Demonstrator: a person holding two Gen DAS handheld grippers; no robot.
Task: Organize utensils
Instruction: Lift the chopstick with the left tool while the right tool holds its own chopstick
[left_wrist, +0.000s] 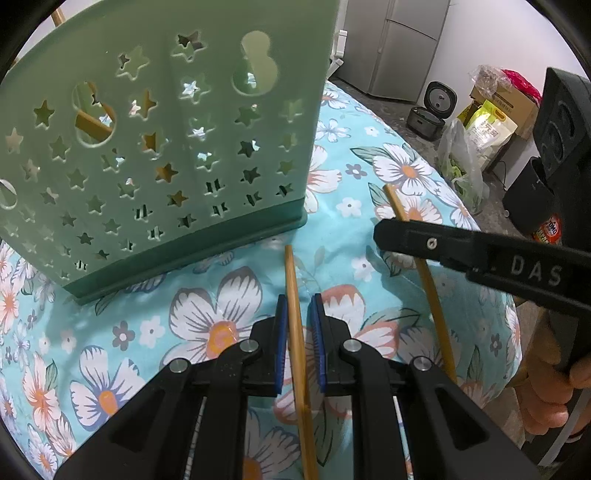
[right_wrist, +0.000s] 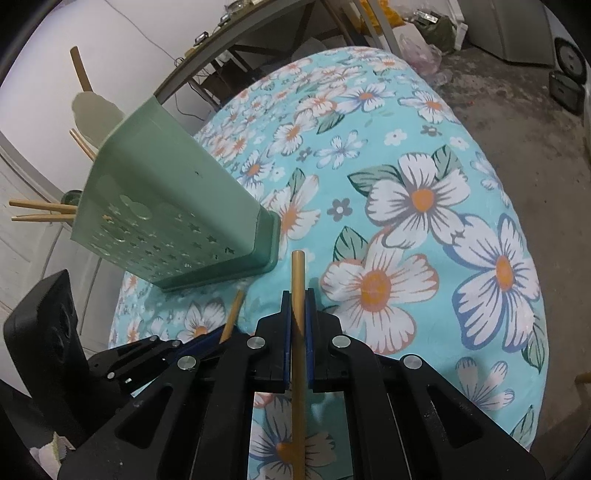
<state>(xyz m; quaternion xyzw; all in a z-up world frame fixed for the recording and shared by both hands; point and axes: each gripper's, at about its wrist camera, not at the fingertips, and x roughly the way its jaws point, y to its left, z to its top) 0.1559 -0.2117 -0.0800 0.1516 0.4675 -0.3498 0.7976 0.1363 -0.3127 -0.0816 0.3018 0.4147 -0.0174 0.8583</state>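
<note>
A green utensil holder (left_wrist: 155, 147) with star-shaped holes stands on the flowered cloth, with wooden sticks and a pale spatula in it (right_wrist: 92, 110). My left gripper (left_wrist: 298, 306) is open, its blue pads on either side of a wooden chopstick (left_wrist: 295, 314) that lies between them without touching. My right gripper (right_wrist: 298, 299) is shut on a second wooden chopstick (right_wrist: 297, 280); it shows in the left wrist view (left_wrist: 399, 236), right of the first chopstick. The holder also shows in the right wrist view (right_wrist: 177, 206), up and to the left of my right gripper.
The table is covered by a turquoise floral cloth (right_wrist: 424, 184). Beyond its edge are a fridge (left_wrist: 402, 44), a rice cooker (left_wrist: 432, 110), boxes and bags (left_wrist: 491, 114) on the floor. A desk frame (right_wrist: 258, 44) stands behind the table.
</note>
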